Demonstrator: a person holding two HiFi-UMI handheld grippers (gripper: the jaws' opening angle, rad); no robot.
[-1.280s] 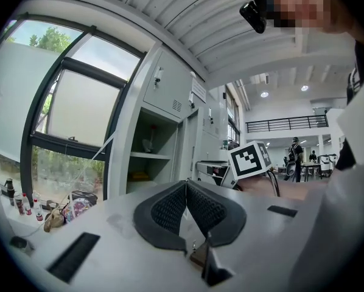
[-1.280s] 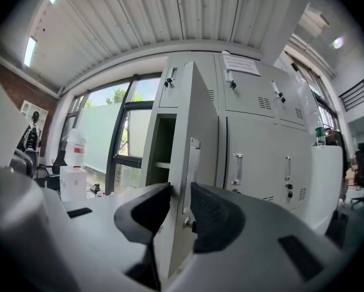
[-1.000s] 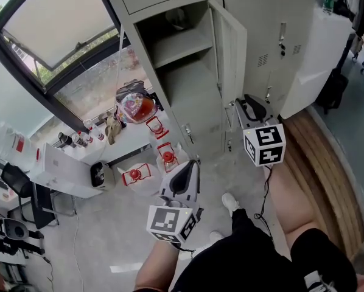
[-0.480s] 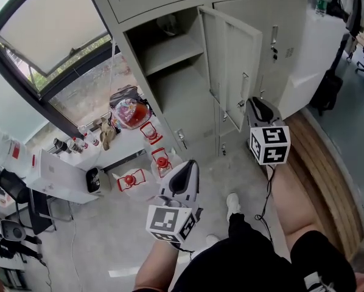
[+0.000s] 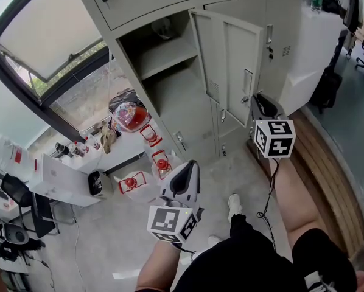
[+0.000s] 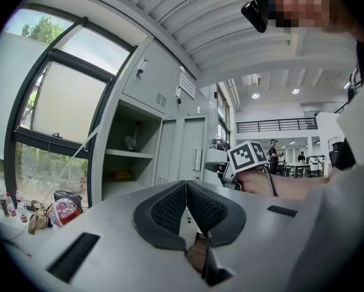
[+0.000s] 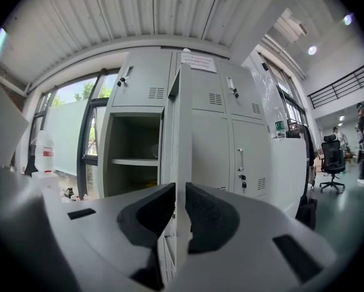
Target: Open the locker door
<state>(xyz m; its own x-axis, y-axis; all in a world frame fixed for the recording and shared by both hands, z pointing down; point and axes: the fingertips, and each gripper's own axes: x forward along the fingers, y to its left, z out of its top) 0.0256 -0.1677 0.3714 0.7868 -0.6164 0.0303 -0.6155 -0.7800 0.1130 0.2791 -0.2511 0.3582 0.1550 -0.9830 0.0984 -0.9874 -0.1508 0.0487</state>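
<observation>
Two grippers: right gripper (image 7: 177,193), jaws just closing, clamps the edge of the open locker door (image 7: 182,126); left gripper (image 6: 186,186) hangs empty, jaws together.

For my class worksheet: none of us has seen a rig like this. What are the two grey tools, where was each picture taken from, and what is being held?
A person holds a two-jawed claw in each hand. The head view looks steeply down from the person's head: left claw low, right claw at the locker door. The other two views come from a camera on each claw, looking along its jaws. The left claw is shut, empty. The right claw's jaws have just been closing, and the open door's edge is gripped between them. A shelf shows inside.
</observation>
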